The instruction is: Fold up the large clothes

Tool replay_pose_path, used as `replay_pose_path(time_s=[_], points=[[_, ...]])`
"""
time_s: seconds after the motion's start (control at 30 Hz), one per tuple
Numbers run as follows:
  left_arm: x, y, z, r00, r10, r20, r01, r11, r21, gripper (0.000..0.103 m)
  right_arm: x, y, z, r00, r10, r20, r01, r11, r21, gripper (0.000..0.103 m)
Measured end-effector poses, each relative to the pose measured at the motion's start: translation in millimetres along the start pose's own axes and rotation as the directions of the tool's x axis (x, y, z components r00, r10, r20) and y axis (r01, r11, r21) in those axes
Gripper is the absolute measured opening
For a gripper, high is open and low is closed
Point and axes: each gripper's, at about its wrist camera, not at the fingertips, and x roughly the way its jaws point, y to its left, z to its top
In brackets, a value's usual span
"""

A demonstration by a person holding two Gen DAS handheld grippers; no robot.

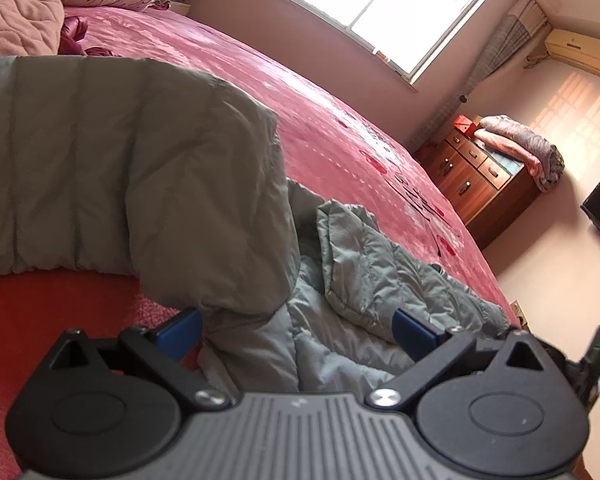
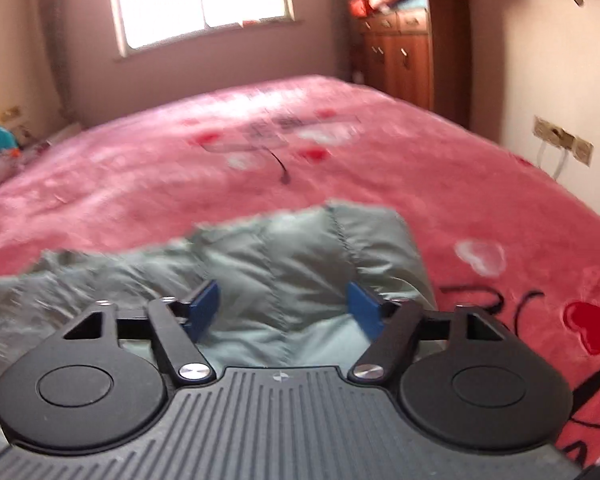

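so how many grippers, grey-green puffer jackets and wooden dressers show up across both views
grippers: 2, left gripper and right gripper, both open
grey-green puffer jacket: 1
wooden dresser: 1
total: 4

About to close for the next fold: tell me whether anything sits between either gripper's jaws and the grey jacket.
Nothing visible does. The left gripper has its jaws spread with the grey jacket directly between them. The right gripper is open too, with only jacket between the jaws. Around it lies just the pink bedspread.
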Motion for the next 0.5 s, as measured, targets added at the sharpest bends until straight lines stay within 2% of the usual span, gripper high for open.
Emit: replay_pose_path(time_s=[0.07, 0.23, 0.4, 0.5], points=[[2.7, -1.7, -1.1, 1.000, 0.006, -0.004, -0.006, 1.000, 0.008, 0.101, 9.0, -8.3, -8.4, 0.999, -0.011, -0.033, 0.011, 1.000, 0.001, 0.078], [5.3, 0.2, -3.3, 1.000, 0.013, -0.011, -0.012, 1.000, 0.010, 0.101, 27.6, -1.7, -24.9, 0.998, -0.047, -0.052, 0.044, 0.997, -0.060, 0.080], [10.8, -3.9, -6.5, 1.000, 0.017, -0.019, -0.017, 0.999, 0.030, 0.101, 35.4, 15.3, -23.2, 0.995, -0.090, -0.038, 0.085, 0.988, -0.127, 0.082], [12.8, -7.5, -7.8, 1.000, 0.027, -0.015, -0.027, 0.999, 0.047, 0.101, 27.4, 9.9, -20.7, 0.995, -0.098, -0.033, 0.093, 0.986, -0.135, 0.088]])
